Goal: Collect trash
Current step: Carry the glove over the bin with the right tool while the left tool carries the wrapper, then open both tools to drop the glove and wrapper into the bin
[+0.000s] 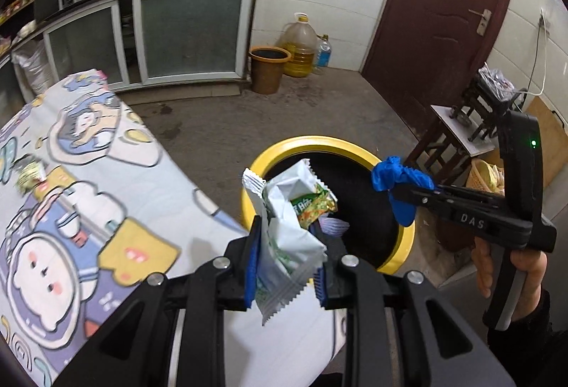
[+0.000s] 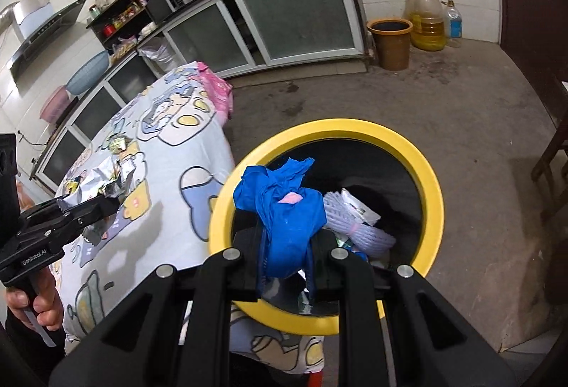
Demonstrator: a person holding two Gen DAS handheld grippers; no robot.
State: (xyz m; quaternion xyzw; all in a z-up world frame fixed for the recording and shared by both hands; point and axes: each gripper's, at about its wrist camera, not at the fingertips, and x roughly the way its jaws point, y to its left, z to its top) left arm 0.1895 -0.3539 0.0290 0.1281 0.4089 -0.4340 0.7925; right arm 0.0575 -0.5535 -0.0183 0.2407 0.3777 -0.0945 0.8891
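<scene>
My left gripper [image 1: 285, 231] is shut on a crumpled white and green snack wrapper [image 1: 294, 209], held at the near left rim of the yellow-rimmed black bin [image 1: 330, 141]. My right gripper [image 2: 285, 239] is shut on a bunched blue plastic glove or bag [image 2: 284, 209] that hangs over the bin's opening, above its yellow rim [image 2: 435, 195]. Each wrist view shows the other gripper: the right gripper [image 1: 396, 190] with the blue bundle [image 1: 397, 174], and the left gripper [image 2: 112, 202] with the silvery wrapper [image 2: 96, 186]. A purple-white bundle [image 2: 355, 227] and a packet lie inside the bin.
A table under a cartoon cloth [image 2: 184, 145] stands left of the bin, with a small wrapper [image 2: 119, 143] on it. A brown bucket [image 1: 268, 67], an oil jug [image 1: 300, 46] and a bottle stand by the far cabinets. A wooden stool [image 1: 458, 135] is on the right.
</scene>
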